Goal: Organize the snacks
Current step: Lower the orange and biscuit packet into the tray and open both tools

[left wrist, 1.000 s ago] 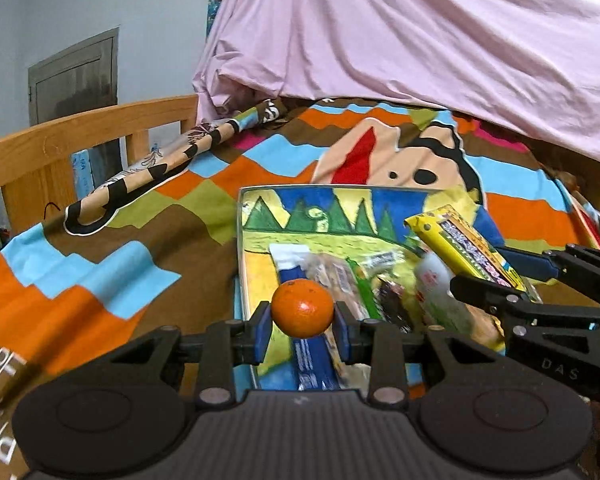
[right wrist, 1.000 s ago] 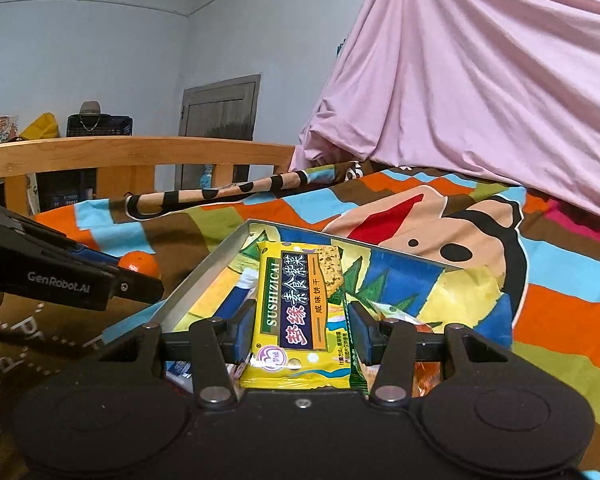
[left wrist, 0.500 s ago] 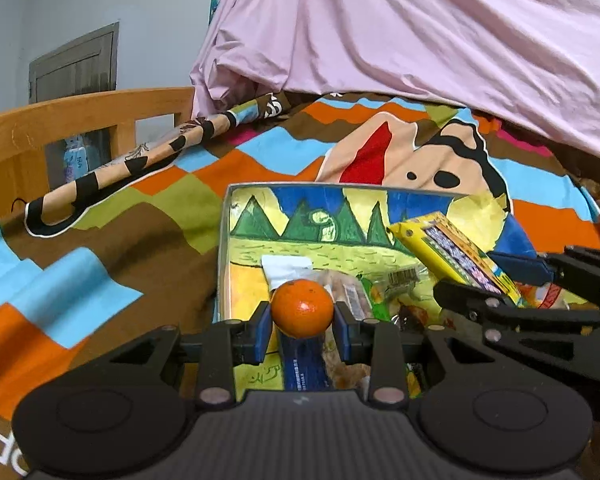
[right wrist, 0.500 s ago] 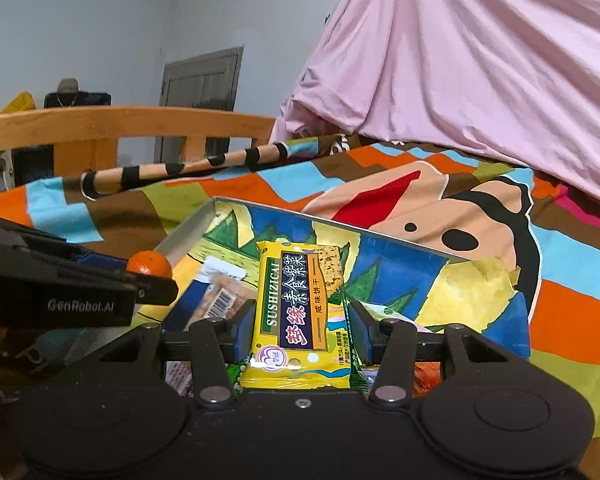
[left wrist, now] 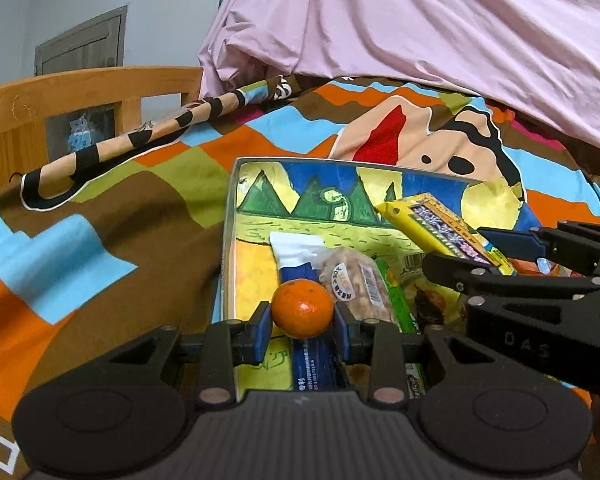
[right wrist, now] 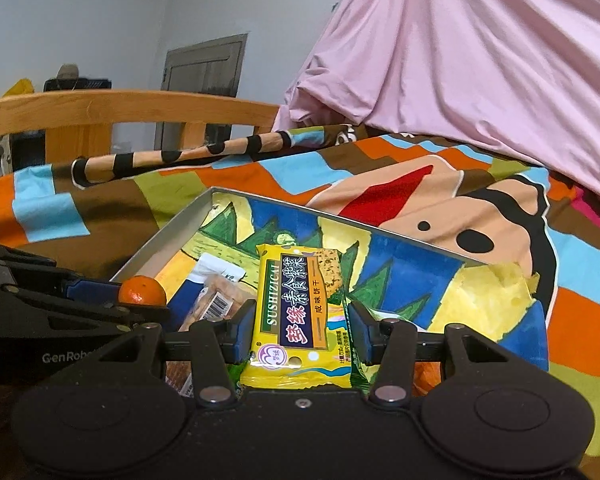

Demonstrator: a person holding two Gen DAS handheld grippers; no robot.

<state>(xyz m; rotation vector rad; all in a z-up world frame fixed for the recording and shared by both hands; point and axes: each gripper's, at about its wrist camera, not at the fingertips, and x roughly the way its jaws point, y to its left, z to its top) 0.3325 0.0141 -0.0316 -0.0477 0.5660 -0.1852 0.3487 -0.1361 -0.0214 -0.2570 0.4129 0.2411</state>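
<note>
My left gripper (left wrist: 302, 320) is shut on a small orange mandarin (left wrist: 302, 308) and holds it over the near left part of a shallow tray with a painted bottom (left wrist: 300, 184). My right gripper (right wrist: 300, 332) is shut on a yellow biscuit packet (right wrist: 296, 312) and holds it over the same tray (right wrist: 168, 236). The packet also shows in the left wrist view (left wrist: 440, 228), and the mandarin in the right wrist view (right wrist: 142, 290). In the tray lie a blue and white packet (left wrist: 296, 252), a clear bag of nuts (left wrist: 356, 284) and a green packet (left wrist: 398, 304).
The tray lies on a bright patterned bedspread (left wrist: 100, 220). A wooden bed rail (left wrist: 80, 92) runs along the left. A pink sheet (left wrist: 420, 20) hangs behind. A striped roll of fabric (left wrist: 140, 136) lies along the bedspread's far left edge.
Both grippers have moved forward over the tray, each with its item still held. The tray looks closer and more of its contents show.
</note>
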